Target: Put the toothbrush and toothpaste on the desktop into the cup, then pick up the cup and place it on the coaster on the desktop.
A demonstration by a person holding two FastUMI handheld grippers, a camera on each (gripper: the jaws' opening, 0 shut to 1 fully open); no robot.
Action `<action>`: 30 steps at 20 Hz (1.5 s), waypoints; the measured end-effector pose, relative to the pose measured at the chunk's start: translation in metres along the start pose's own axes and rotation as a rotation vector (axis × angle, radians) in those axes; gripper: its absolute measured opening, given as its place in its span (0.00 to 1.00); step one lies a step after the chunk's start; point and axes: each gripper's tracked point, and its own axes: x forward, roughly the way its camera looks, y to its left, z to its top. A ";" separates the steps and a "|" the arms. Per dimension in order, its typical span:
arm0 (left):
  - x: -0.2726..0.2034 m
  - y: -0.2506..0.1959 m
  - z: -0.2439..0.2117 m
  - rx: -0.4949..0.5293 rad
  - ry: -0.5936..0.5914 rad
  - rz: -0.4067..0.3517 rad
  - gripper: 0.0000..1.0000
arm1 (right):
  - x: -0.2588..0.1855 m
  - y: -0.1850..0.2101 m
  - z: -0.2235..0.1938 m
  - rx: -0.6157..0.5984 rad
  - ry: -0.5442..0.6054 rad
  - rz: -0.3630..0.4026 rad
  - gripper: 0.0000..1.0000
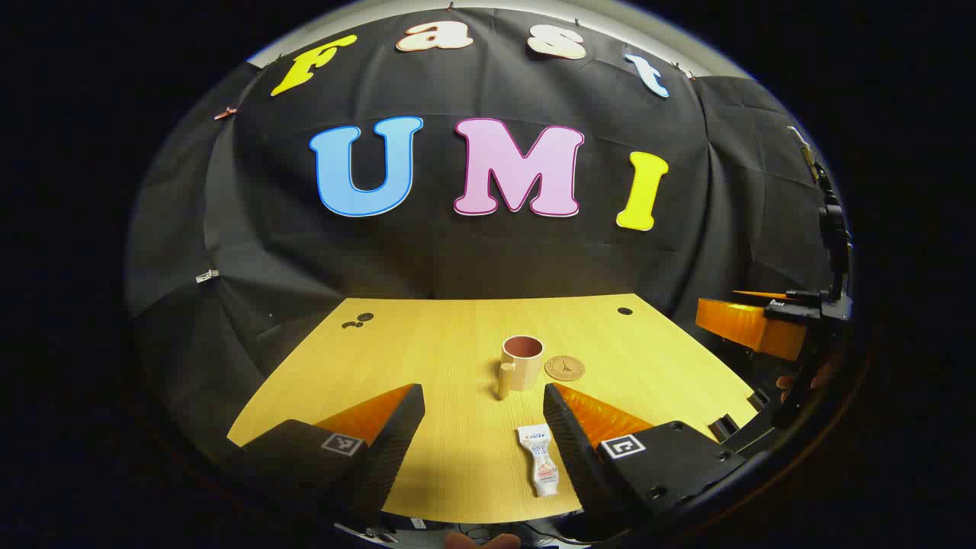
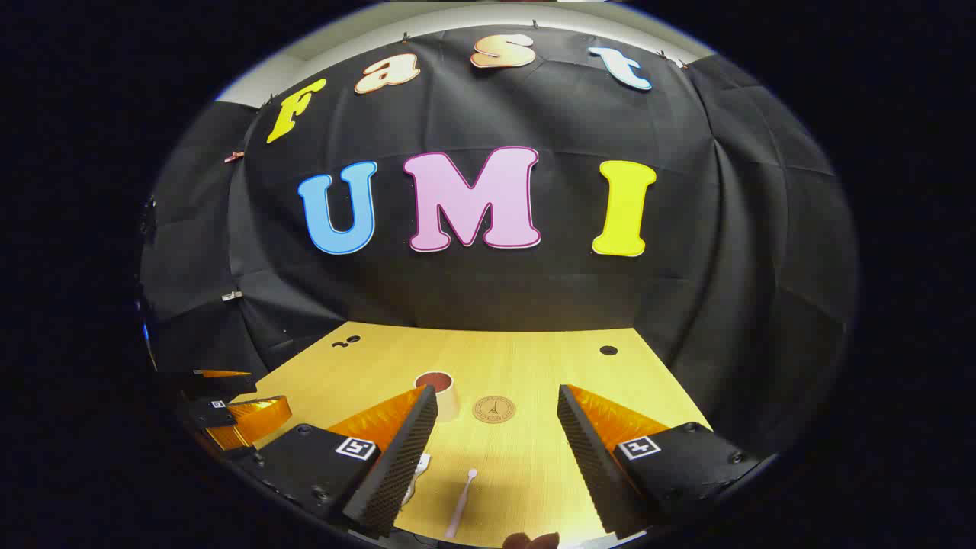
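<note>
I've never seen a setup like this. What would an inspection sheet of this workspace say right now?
Surface: wooden desktop, a few small dark holes near its far edge.
Job's things: cup upright, empty; coaster beside it, bare; toothpaste lying flat; toothbrush lying flat.
Clutter: nothing seen.
Grippers: left gripper open, above the desktop, toothpaste near one finger; right gripper open, toothbrush between its fingers, untouched.
Cables: nothing clear; too dark at the near edge.
Surroundings: black cloth wall behind the desk.

Left tool (image 1: 483,419) and right tool (image 2: 497,423) gape wide.
</note>
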 end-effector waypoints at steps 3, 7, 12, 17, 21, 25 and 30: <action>0.003 -0.003 0.000 0.005 0.003 -0.009 0.97 | 0.001 -0.004 -0.001 -0.001 0.004 -0.005 0.98; 0.005 -0.006 0.000 0.002 0.009 -0.010 0.97 | 0.001 -0.006 -0.005 -0.024 0.012 -0.003 0.98; 0.004 -0.013 -0.005 0.008 0.019 -0.008 0.97 | 0.000 -0.010 -0.008 -0.031 0.020 0.004 0.98; 0.003 -0.019 -0.012 0.008 0.045 -0.010 0.97 | -0.003 -0.015 -0.016 -0.025 0.041 0.007 0.98; 0.010 -0.036 -0.039 0.011 0.141 -0.044 0.97 | -0.008 -0.021 -0.027 -0.017 0.063 0.004 0.98; 0.024 -0.065 -0.074 0.004 0.256 -0.115 0.97 | -0.013 -0.034 -0.043 -0.007 0.104 -0.010 0.98; 0.057 -0.084 -0.127 0.048 0.418 -0.118 0.95 | -0.022 -0.055 -0.064 0.003 0.160 -0.035 0.98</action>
